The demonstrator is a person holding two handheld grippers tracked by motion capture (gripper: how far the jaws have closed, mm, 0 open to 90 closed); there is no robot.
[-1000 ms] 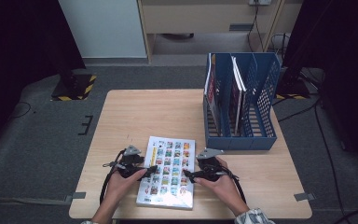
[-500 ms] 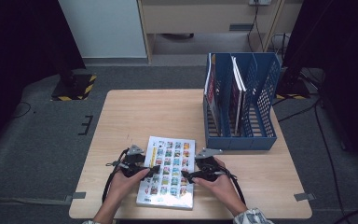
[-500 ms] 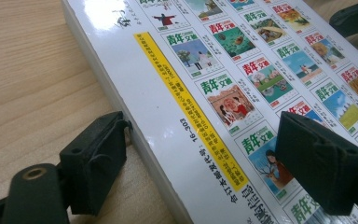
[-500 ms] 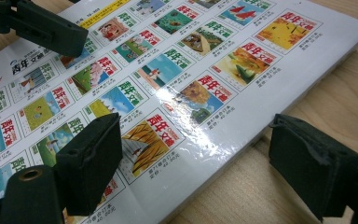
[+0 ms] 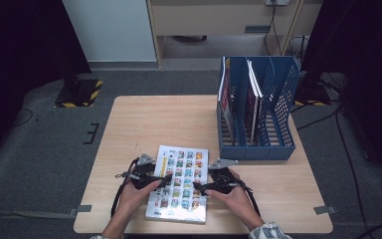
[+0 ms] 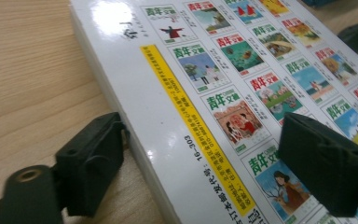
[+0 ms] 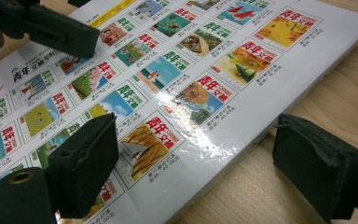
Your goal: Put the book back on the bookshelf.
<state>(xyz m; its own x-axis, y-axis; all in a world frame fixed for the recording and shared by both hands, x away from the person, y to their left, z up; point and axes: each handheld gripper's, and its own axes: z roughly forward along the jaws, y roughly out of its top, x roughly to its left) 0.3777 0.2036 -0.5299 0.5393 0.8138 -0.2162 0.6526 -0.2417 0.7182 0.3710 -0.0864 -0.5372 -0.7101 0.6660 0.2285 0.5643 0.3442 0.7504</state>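
step: I'm bracketing the magazine [image 5: 179, 181] edges | left tongs [image 6: 205, 163] spread, right tongs [image 7: 200, 168] spread | next: pinch both, lift toward blue rack [image 5: 278, 144]

Glossy magazine [image 5: 180, 181] (cover-thumbnail grid), flat on table, near front edge

A light wooden worktop [image 5: 179, 119] stands on grey carpet floor [image 5: 45, 149]; behind, a pale cabinet [image 5: 112, 30] and dark curtains [image 5: 25, 40].
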